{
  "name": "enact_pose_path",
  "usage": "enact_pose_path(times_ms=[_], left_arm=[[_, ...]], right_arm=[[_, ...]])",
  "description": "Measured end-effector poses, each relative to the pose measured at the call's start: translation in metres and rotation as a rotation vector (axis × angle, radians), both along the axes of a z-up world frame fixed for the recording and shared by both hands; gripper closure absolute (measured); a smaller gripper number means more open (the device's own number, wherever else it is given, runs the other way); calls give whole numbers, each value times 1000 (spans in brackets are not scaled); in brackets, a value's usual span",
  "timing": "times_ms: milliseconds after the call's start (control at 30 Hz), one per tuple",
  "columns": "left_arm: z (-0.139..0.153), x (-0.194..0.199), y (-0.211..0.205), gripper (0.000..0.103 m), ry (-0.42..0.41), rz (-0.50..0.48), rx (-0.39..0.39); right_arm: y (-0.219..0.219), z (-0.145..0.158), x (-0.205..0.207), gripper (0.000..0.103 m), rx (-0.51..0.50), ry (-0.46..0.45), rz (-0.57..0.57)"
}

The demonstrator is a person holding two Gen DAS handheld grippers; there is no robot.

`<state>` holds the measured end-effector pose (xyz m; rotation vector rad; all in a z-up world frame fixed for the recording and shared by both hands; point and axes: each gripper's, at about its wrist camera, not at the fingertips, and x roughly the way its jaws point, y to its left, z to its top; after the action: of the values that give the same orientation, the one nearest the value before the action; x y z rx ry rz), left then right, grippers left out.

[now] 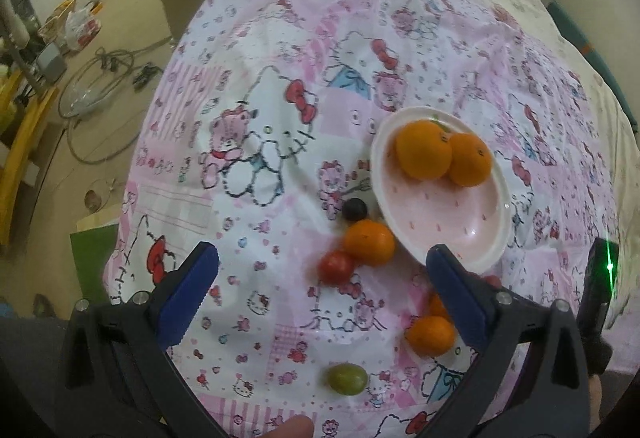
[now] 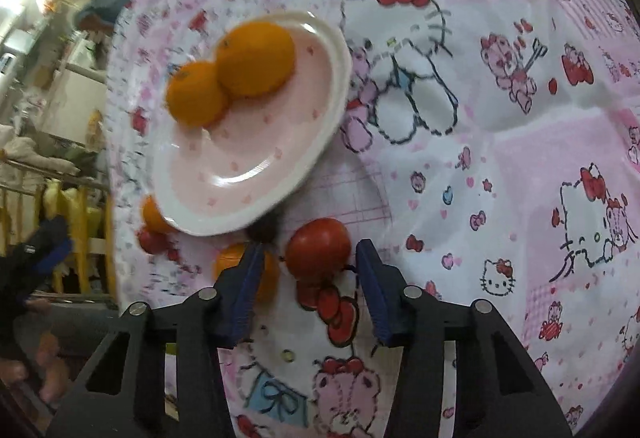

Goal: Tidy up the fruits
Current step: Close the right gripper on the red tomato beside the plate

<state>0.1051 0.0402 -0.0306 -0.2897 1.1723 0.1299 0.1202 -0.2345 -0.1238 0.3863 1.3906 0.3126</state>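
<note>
1. Red tomato [image 2: 318, 247] lies on the cartoon-print cloth [image 2: 500, 126], at 5 o'clock just off the pink plate [image 2: 256, 174].
2. Right gripper [image 2: 308, 258]: blue fingers apart, straddling the tomato; pads not pressing it.
3. Plate holds two oranges, big [image 2: 256, 58] and small [image 2: 196, 94], touching.
4. Loose orange [image 1: 369, 241] touches the tomato; dark grape [image 1: 354, 209] at its 11 o'clock.
5. Left gripper [image 1: 320, 258]: fingers wide apart, nothing between them. Another orange [image 1: 431, 335] and a green grape [image 1: 347, 379] lie near.
</note>
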Motion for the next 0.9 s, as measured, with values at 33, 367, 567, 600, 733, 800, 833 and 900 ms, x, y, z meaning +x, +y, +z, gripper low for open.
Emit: enact_pose_path(times_ms=[33, 367, 567, 600, 733, 800, 833, 900], left_arm=[[-1, 0, 3, 0, 3, 11, -7], [-7, 3, 13, 1, 17, 47, -15], [-29, 9, 6, 15, 91, -2, -25], [-35, 11, 2, 17, 114, -23, -25], [-53, 11, -16, 27, 175, -111, -1], [-61, 10, -26, 29, 200, -153, 1], [-64, 10, -30, 31, 209, -169, 10], [-70, 11, -39, 36, 225, -202, 44]], right_arm=[[2, -2, 1, 61, -22, -3, 3], [-4, 8, -1, 66, -14, -44, 5], [-19, 36, -6, 66, 37, -115, -42], [-21, 42, -7, 66, 49, -128, -49], [-29, 56, -10, 66, 86, -161, -68], [-32, 61, -9, 66, 98, -169, -76], [-33, 63, -9, 66, 103, -172, -78], [-35, 67, -11, 66, 117, -180, -80]])
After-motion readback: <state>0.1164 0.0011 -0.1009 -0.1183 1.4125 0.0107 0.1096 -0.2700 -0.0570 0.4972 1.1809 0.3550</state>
